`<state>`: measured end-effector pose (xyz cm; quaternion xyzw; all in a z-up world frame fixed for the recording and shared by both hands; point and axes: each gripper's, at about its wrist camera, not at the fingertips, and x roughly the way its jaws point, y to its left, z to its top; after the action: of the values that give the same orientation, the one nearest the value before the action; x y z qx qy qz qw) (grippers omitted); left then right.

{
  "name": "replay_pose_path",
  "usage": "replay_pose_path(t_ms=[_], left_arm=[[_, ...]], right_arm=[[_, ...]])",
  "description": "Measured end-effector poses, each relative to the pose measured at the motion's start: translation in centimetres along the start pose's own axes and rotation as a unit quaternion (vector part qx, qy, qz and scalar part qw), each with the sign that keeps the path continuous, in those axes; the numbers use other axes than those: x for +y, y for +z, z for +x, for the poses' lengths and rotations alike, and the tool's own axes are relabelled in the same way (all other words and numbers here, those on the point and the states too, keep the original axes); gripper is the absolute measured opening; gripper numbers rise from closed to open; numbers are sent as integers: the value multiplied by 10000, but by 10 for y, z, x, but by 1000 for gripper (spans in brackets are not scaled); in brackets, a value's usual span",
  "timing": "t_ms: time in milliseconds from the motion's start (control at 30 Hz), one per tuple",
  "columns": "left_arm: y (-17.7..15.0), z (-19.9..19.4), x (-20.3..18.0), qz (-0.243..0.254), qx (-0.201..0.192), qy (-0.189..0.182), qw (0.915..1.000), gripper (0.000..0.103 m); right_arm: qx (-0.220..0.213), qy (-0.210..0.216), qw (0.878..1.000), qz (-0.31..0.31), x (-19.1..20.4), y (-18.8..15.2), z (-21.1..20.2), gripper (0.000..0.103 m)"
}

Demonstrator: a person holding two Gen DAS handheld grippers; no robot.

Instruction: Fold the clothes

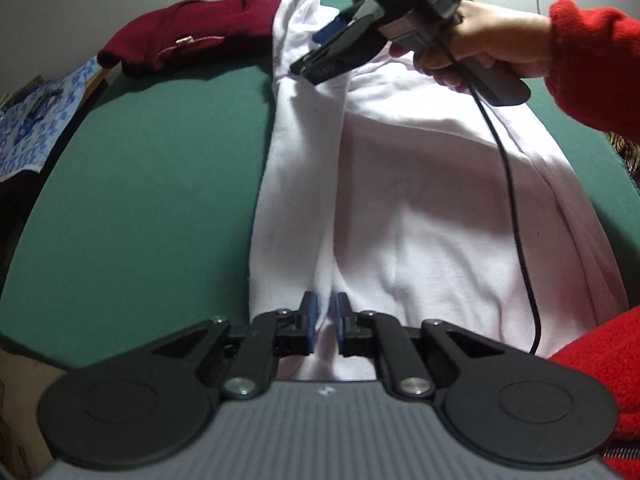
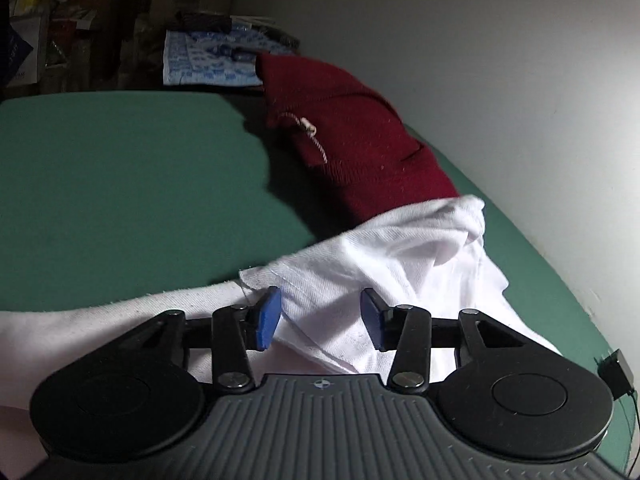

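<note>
From the left wrist, the white garment (image 1: 400, 184) lies lengthwise down the green table (image 1: 152, 168), its left side already turned in along a long crease, with a dark red garment (image 1: 192, 36) bunched at the far left corner beyond it. The left gripper (image 1: 325, 326) sits at the near hem, its blue pads drawn almost together with a thin ridge of white cloth rising between them; whether they truly pinch it or have just slackened I cannot tell. At the far end the right gripper (image 1: 310, 70), held by a hand (image 1: 492, 40) in a red sleeve (image 1: 592, 60), points down at the shoulder of the folded flap, a black cable (image 1: 512, 184) trailing across the shirt. From the right wrist, the right gripper (image 2: 318, 318) is spread, pads well apart and gripping nothing, with the stitched hem of a white sleeve (image 2: 360, 264) lying loose between and beneath them; the red garment (image 2: 352, 140) sits just beyond, touching the white cloth. This looks like letting go after laying a side fold. To do it well, I would lift both grippers straight off so the flap is not dragged, check that the crease runs straight from shoulder to hem, tuck the rumpled sleeve flat inside it, and keep the cable from snagging the fabric before taking the other side.
</note>
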<state>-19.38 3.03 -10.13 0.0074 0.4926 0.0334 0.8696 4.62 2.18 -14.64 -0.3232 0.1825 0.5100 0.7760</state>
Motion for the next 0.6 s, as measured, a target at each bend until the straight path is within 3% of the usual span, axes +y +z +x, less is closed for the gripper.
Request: replay_pose_path(t_ms=[33, 67, 133, 200, 233, 300, 367, 400, 433, 467, 500, 533, 600], left_arm=[[-1, -1, -1, -15, -2, 24, 10000, 9], [-1, -1, -1, -31, -3, 35, 10000, 9], [-2, -3, -2, -66, -1, 39, 10000, 10], [-1, -4, -2, -101, 17, -33, 9999, 8], [-1, -4, -2, -119, 26, -70, 9999, 4], [1, -5, -6, -55, 16, -128, 9999, 3], [1, -6, -10, 49, 30, -163, 9999, 3], [2, -5, -12, 98, 62, -182, 9998, 3], [1, -4, -13, 137, 88, -203, 9997, 4], [1, -4, -14, 161, 105, -224, 9996, 4], [1, -4, -15, 179, 122, -243, 9995, 4], [1, -4, -15, 186, 136, -255, 9994, 4], [1, -4, -15, 185, 154, -249, 9994, 5]], right_arm=[[67, 65, 9998, 163, -7, 1, 4, 13], [9, 145, 9985, 531, -19, 2, 0, 5], [-183, 249, 9912, 1288, -47, 3, -10, 5], [-435, 59, 9803, 1925, -76, 1, -22, 3], [-561, 29, 9713, 2310, -93, -2, -24, 4], [-712, 201, 9424, 3263, -130, -16, -25, 5], [-665, -261, 9254, 3721, -152, -28, -22, 5], [-540, -737, 9227, 3746, -157, -34, -20, 5], [-302, -1238, 9142, 3846, -159, -41, -18, 8], [-52, -1735, 9024, 3944, -162, -48, -15, 24], [193, -1877, 8879, 4196, -167, -59, -13, 33], [232, -1757, 8794, 4418, -170, -68, -15, 44], [168, -1621, 8635, 4772, -169, -81, -25, 42]])
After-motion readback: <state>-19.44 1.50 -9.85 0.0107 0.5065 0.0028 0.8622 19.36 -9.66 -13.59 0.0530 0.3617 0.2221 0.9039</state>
